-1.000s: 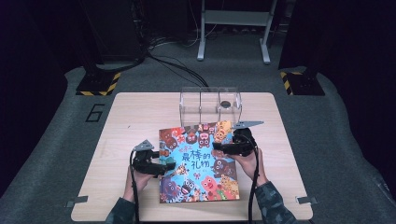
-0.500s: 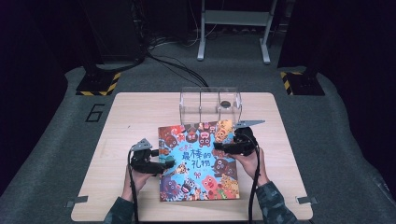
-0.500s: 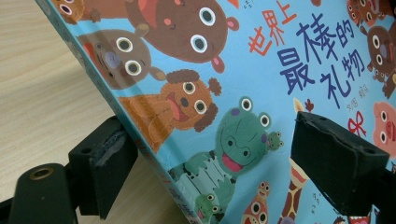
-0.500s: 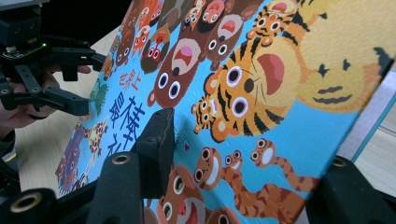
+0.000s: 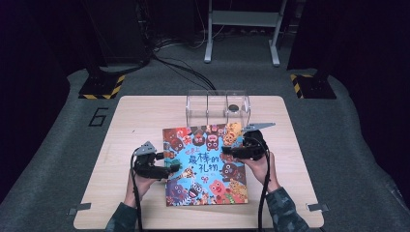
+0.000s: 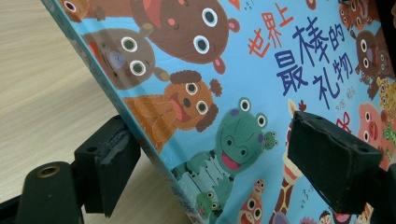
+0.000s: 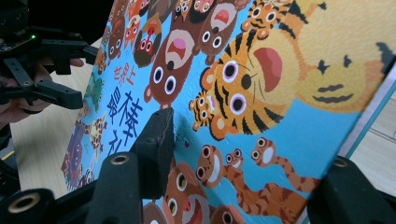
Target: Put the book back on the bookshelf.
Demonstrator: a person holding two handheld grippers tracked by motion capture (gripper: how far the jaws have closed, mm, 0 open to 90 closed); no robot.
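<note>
**A:** What's the biggest thing you've got in the high view?

**B:** The wooden table (image 5: 135, 121), filling the middle of the frame. On it, at centre and a little toward the lower edge, I see the picture book (image 5: 205, 164), cover up, crowded with cartoon animals on blue. Just above the book's top edge stands a clear plastic organiser (image 5: 217, 107) with a small dark object inside its right compartment.

**A:** And my grippers?

**B:** The right gripper (image 5: 231, 152) sits at the book's right edge, centre-right of the frame. In the right gripper view its jaws are clenched on the picture book (image 7: 280, 116), one pad flat on the cover, the other under the edge at lower right. The left gripper (image 5: 170, 169) is at the book's left edge, centre-left. In the left gripper view its jaws straddle that edge of the picture book (image 6: 210, 93): one at lower left beneath it over the table, one at right above the cover. They have just been closing, yet the pads are not pressing, so that side is released
</note>
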